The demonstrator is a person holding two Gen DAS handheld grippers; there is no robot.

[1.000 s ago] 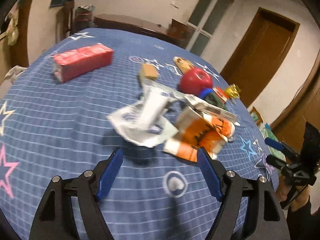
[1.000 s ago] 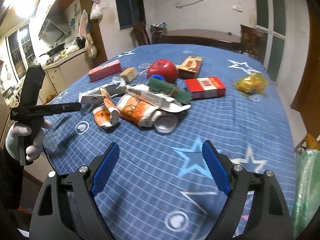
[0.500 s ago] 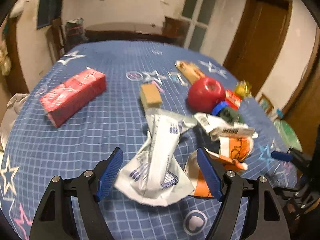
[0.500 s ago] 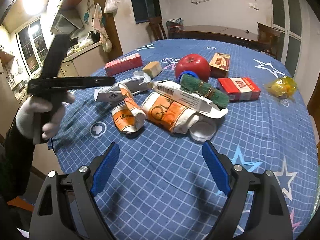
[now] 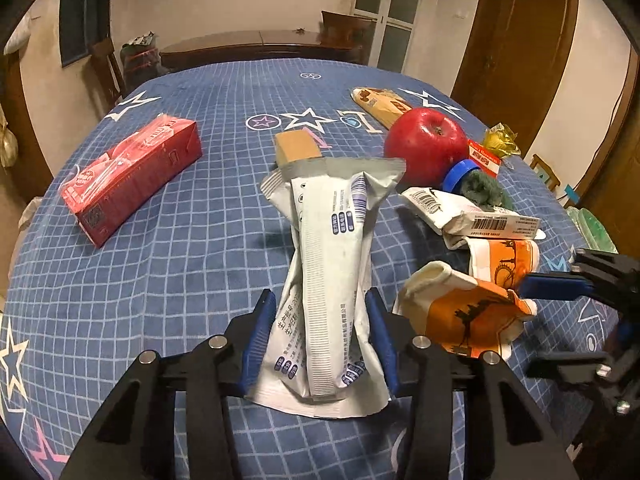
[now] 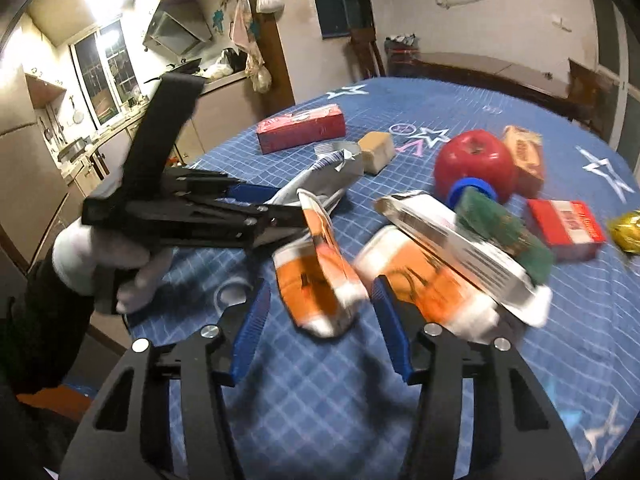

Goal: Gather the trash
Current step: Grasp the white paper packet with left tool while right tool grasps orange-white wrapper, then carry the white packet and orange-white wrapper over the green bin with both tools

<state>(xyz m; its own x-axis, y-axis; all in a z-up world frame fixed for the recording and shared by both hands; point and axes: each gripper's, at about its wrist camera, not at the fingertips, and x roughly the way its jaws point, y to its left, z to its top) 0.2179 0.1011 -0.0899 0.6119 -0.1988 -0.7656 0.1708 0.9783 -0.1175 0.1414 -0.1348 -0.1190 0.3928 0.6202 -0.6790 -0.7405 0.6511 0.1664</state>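
A crumpled white wrapper (image 5: 332, 248) stands bunched between the blue pads of my left gripper (image 5: 319, 312). The jaws are closing and the pads press its sides. A crushed orange paper cup (image 6: 320, 284) lies between the pads of my right gripper (image 6: 321, 292). Those jaws are closing too, with a small gap still showing on each side. In the right wrist view the left gripper (image 6: 280, 216) reaches in from the left, held by a white-gloved hand (image 6: 100, 256). A second orange cup (image 6: 432, 288) lies under a white barcode wrapper (image 6: 452, 236).
On the blue star-print tablecloth (image 5: 160, 280) lie a red carton (image 5: 132, 176), a tan block (image 5: 298, 148), a red apple (image 5: 426, 144), a blue cap (image 5: 460, 172), a green scourer (image 5: 482, 192), a red box (image 6: 564, 224) and a yellow wrapper (image 5: 498, 144).
Both grippers moved in over the pile and their jaws narrowed. The white wrapper, flat before, is now bunched upright between the left pads. The orange cup now sits between the right pads.
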